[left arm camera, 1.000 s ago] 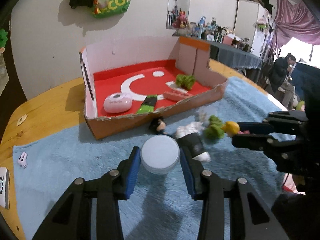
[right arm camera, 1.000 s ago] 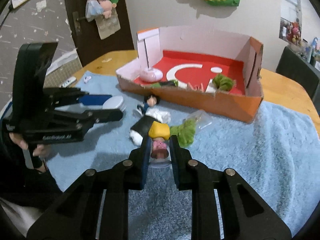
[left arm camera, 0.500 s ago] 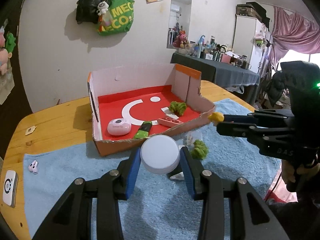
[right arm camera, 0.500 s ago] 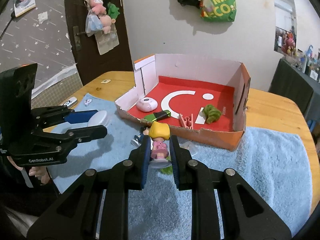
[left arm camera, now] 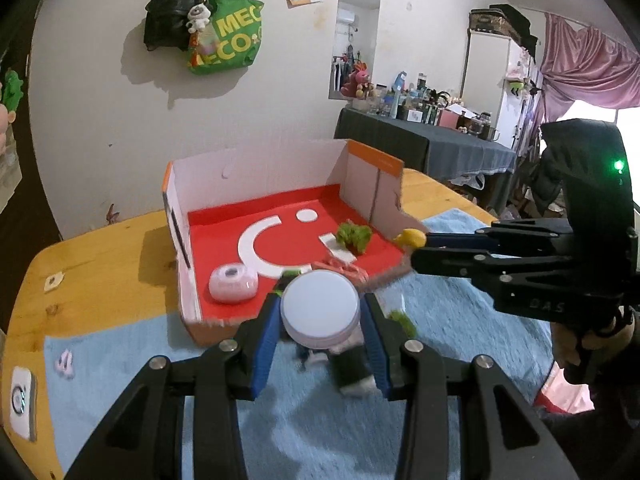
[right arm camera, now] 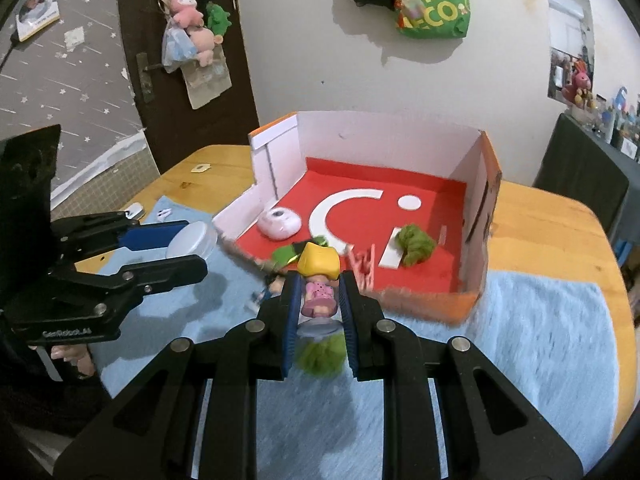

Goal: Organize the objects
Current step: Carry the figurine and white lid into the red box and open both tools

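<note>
On my far left, the white remote (left arm camera: pixel 22 404) lies on the wooden table (left arm camera: pixel 100 264) by the edge of the blue towel (left arm camera: pixel 160 352). My left gripper (left arm camera: pixel 320 316) is clamped on the round white jar (left arm camera: pixel 320 306), which a second ago sat low over the towel and now hangs higher, in front of the cardboard box's (left arm camera: pixel 256 176) near wall. Inside the box, on its red floor, I see the pink oval case (left arm camera: pixel 233 288), the pink clip (right arm camera: pixel 366 266) and the green fuzzy clump (left arm camera: pixel 354 236), all where they were before. Below the jar lie a small dark-haired figure and a black-and-white piece, too blurred for me to describe properly. To the right, my right gripper (right arm camera: pixel 320 304) is clenched on the blonde doll (right arm camera: pixel 319 284); it has lifted off the towel and now floats just before the box's front edge, over a second green clump (right arm camera: pixel 322 358).
</note>
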Demonstrator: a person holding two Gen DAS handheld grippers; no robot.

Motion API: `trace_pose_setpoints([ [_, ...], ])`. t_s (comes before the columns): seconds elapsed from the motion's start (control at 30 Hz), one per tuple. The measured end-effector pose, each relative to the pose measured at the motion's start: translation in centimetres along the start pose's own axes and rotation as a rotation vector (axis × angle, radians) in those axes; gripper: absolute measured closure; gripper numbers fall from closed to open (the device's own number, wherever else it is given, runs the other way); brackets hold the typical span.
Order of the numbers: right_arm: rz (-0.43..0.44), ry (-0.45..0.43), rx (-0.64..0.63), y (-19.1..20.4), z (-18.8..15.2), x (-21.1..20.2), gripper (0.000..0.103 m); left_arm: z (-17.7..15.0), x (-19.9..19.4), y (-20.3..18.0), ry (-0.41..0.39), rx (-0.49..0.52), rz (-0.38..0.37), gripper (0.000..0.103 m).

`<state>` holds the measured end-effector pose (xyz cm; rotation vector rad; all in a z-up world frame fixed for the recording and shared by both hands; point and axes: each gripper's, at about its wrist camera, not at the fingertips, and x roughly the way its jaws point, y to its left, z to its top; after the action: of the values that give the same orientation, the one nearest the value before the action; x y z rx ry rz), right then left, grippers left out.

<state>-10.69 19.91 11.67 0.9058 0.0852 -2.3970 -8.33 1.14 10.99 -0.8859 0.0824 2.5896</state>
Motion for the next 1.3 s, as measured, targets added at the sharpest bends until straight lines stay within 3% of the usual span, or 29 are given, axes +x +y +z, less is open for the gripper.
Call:
trace_pose_setpoints([
  [0.3, -0.04, 0.102, 0.002, -3.3, 6.3, 6.0, 0.084, 5.7, 7.1, 2.6, 0.112, -0.016, 0.026, 0.061],
  [0.57, -0.093, 0.231, 0.065, -6.6, 9.3, 12.6, 0.084, 7.7, 13.8, 5.8, 0.228, -0.051, 0.082, 0.061],
  [0.83, -0.231, 0.338, 0.057, -8.3, 10.0, 16.5, 0.084, 7.8, 18.4, 8.2, 0.329, -0.081, 0.151, 0.061],
  [1.03, -0.328, 0.393, -0.003, -8.3, 9.7, 18.1, 0.084, 7.2, 19.8, 8.4, 0.374, -0.073, 0.185, 0.061],
  [1.3, -0.353, 0.47, -0.028, -8.3, 8.6, 19.7, 0.084, 6.5, 20.4, 8.9, 0.429, -0.088, 0.184, 0.06],
])
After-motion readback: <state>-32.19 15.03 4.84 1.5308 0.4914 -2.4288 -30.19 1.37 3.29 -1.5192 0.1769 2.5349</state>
